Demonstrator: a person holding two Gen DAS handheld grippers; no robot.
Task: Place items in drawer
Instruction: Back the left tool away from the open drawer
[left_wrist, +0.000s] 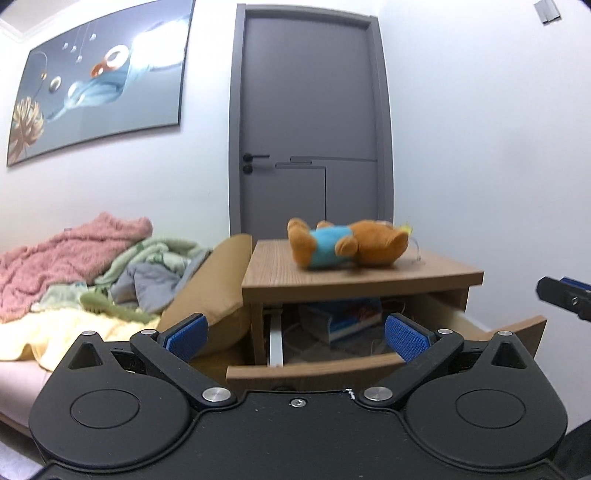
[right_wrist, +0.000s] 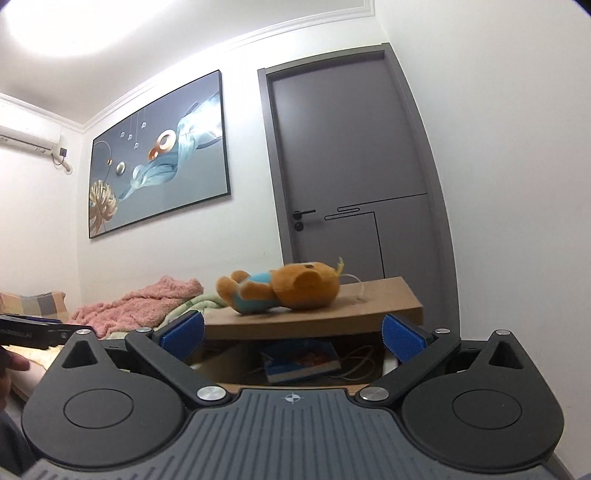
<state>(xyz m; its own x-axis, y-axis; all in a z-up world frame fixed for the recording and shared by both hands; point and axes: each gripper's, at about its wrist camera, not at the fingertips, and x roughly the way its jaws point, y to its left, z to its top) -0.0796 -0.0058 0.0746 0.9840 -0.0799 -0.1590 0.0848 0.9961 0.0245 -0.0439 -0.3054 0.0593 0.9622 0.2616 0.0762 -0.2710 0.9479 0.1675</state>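
Blue pads (left_wrist: 406, 338) of the left hand-held gripper (left_wrist: 295, 338) are spread wide, nothing held; the right hand-held gripper (right_wrist: 293, 334) is likewise agape. On the surface (left_wrist: 332, 282) above the pulled-out drawer (left_wrist: 314, 369) the plush bear (left_wrist: 347, 248) is seen lying. Light, soft, squashable by the look: the torso is judged the best hold.

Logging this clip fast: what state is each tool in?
Left tool: open, holding nothing.
Right tool: open, holding nothing.
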